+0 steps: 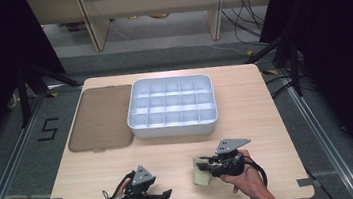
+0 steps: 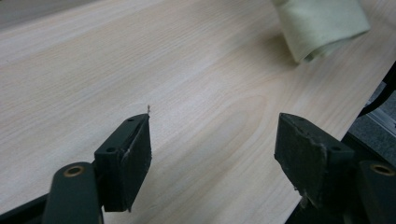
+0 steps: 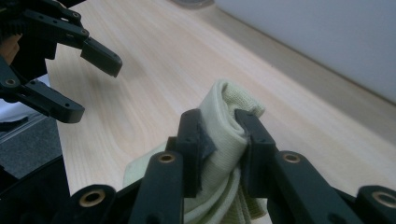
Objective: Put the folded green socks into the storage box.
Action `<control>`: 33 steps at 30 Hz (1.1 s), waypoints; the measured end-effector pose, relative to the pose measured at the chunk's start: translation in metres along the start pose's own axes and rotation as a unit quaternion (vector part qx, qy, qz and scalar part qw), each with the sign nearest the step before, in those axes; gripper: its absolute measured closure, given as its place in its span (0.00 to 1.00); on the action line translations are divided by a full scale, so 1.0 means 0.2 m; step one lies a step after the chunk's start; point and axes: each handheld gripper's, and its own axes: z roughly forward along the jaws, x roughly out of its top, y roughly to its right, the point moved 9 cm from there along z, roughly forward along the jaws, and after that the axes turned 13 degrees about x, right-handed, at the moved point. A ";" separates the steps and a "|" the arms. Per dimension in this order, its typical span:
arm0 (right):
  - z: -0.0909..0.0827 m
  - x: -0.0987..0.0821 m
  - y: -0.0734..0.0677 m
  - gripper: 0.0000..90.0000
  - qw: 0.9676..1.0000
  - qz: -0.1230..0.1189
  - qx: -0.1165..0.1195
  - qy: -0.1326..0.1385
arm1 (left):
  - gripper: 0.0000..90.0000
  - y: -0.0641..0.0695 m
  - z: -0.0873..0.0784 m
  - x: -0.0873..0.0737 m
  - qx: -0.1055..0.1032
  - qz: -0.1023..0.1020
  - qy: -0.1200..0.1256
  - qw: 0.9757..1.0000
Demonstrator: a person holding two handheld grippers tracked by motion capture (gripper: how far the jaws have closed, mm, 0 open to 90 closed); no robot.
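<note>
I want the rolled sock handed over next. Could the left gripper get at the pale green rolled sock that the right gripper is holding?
Probably yes. The left gripper has open, empty jaws, and bare light wooden table lies between it and the pale green rolled sock. The right gripper clamps only part of the sock.

Pale cloth, black jaws, light wood

My right black two-jaw gripper holds a pale yellow-green knitted cloth with a fine ribbed weave; my left black two-jaw gripper has brass-coloured rivets. The light beige wooden table shows soft streaked grain. The white plastic compartment tray is plain, and the flat translucent brown-grey plastic lid beside it looks smoky.
</note>
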 end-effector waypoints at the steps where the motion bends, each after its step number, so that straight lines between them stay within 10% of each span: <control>1: -0.01 0.01 0.00 0.81 1.000 0.000 -0.003 0.003 | 0.29 0.00 0.00 0.00 0.003 0.000 -0.003 1.000; 33: -0.19 0.25 0.19 0.81 0.997 -0.013 -0.055 0.050 | 0.24 -0.04 0.04 -0.03 0.027 0.022 -0.006 0.999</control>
